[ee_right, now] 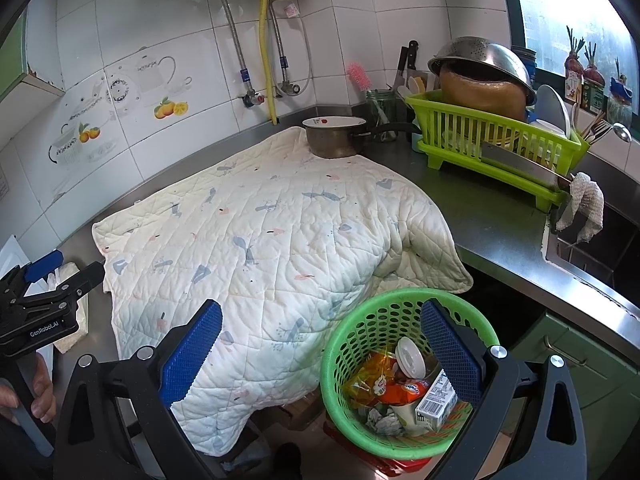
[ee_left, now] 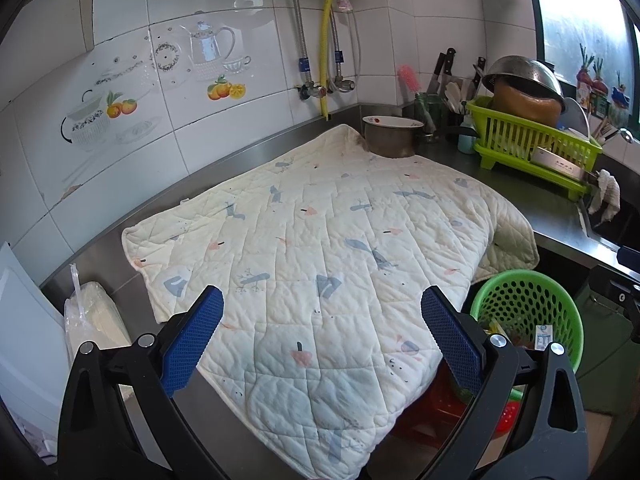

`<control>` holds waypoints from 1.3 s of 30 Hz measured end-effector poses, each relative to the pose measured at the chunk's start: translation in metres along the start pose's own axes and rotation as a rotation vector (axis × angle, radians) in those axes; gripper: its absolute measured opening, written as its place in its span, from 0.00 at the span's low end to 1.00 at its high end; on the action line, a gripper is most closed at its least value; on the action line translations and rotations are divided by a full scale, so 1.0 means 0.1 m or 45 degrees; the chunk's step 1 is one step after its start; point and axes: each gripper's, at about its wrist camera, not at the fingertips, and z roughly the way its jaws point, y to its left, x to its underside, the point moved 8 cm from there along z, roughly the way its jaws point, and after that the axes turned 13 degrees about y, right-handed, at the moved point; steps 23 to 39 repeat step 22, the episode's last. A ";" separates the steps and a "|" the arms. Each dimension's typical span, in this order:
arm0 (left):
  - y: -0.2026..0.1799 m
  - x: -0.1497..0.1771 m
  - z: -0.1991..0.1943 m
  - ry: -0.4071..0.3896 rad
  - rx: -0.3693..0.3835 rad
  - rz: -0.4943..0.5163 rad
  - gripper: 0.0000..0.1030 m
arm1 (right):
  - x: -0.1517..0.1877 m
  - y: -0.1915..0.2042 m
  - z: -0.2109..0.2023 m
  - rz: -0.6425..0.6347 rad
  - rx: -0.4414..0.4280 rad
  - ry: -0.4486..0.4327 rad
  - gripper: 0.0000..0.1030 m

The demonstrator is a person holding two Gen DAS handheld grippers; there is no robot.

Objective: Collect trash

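A green perforated basket point(ee_right: 360, 332) stands below the counter's front edge and holds trash: an orange wrapper point(ee_right: 372, 384), a white lid point(ee_right: 410, 356), a small carton point(ee_right: 436, 400) and crumpled paper point(ee_right: 380, 418). My right gripper point(ee_right: 320, 356) hovers open above the basket's left rim, nothing between its fingers. My left gripper point(ee_left: 322, 340) stands open over the front of a quilted white cloth point(ee_left: 320, 240) spread on the steel counter; the same left gripper point(ee_right: 60, 276) shows at the left edge of the right wrist view. The basket point(ee_left: 528, 312) appears at the left view's right.
A steel pot point(ee_right: 334, 138) sits on the cloth's far corner. A green dish rack point(ee_right: 500, 148) with a colander and knife stands at the right, by a sink with a hanging rag point(ee_right: 582, 206). A plastic-wrapped packet point(ee_left: 94, 316) lies left of the cloth. A red stool point(ee_left: 436, 412) supports the basket.
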 end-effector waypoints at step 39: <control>0.00 -0.03 -0.06 -0.032 -0.004 0.019 0.95 | 0.01 0.03 -0.01 -0.002 -0.005 -0.003 0.93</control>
